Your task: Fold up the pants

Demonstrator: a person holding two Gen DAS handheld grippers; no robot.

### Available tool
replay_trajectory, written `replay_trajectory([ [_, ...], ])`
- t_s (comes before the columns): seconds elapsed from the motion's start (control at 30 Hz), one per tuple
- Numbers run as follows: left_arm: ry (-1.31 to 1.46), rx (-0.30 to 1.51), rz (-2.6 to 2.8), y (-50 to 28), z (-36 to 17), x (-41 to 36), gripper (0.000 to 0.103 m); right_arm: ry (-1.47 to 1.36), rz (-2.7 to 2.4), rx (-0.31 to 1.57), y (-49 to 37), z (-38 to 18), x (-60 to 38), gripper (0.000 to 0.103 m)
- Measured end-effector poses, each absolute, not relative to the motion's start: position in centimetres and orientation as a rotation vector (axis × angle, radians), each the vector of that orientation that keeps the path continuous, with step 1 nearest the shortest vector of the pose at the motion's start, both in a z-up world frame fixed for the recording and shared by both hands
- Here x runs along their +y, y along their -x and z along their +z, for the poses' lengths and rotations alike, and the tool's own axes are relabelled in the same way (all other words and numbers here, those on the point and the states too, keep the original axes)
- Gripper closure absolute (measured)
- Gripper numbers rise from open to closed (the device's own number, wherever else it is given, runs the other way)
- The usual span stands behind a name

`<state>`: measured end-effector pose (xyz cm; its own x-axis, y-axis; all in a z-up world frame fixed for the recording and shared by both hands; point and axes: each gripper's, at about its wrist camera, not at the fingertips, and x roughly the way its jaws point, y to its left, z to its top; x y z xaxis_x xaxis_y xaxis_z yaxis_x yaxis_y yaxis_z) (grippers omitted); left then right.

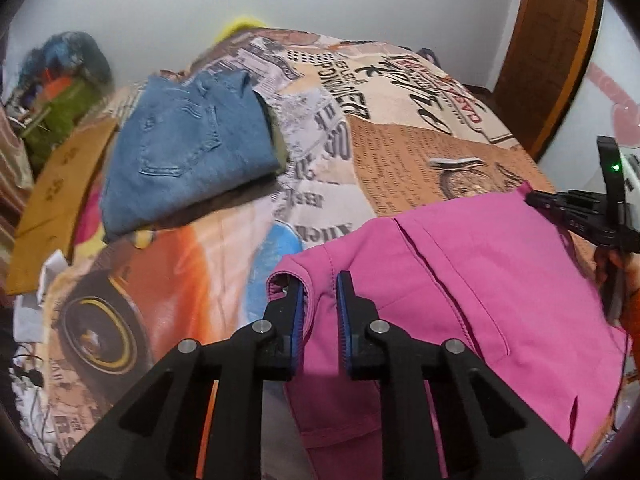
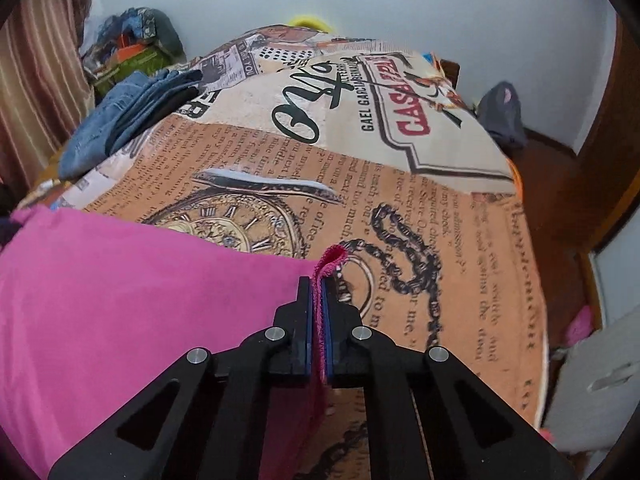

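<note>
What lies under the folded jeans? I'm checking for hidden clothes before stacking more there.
Under the folded jeans a dark layer edge peeks out on the printed bedspread. What it is stays covered.

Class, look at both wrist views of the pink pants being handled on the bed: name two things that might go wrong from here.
1. The right gripper pinches only a thin edge of the pink pants; that hem might slip out under tension.
2. The left gripper shows a gap between its pads with cloth between them, so its corner may not be held and could drop, leaving the fold crooked.
</note>
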<state>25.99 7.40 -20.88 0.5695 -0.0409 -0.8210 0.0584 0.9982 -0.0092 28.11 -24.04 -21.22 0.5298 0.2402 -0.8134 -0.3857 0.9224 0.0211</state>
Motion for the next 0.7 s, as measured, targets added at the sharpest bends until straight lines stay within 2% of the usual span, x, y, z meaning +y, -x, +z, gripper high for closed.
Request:
replay_trajectory([
  [0.3,-0.070,0.977,-0.042,-25.7,-20.5,7.1,0.084,0.241,0.340,0.952,-28.7,-21.7,-23.1,0.099],
  [0.47,-0.078,0.949,-0.021,-24.0,-18.7,7.2,0.081,0.224,0.341,0.946,-27.4,-19.5,-23.4,0.096],
  [0.57,-0.064,0.930,-0.028,-22.6,-17.6,7.3,0.079,0.230,0.342,0.918,-26.0,-17.9,-23.4,0.086],
  [0.63,-0.061,0.921,-0.029,-21.6,-17.0,7.3,0.068,0.229,0.350,0.888,-24.7,-16.6,-23.3,0.078],
  [0.67,-0.061,0.911,-0.031,-20.9,-16.6,7.2,0.064,0.230,0.353,0.873,-24.1,-16.0,-23.2,0.077],
  [0.7,-0.061,0.904,-0.034,-20.4,-16.3,7.1,0.056,0.230,0.360,0.855,-23.3,-15.2,-23.0,0.076],
])
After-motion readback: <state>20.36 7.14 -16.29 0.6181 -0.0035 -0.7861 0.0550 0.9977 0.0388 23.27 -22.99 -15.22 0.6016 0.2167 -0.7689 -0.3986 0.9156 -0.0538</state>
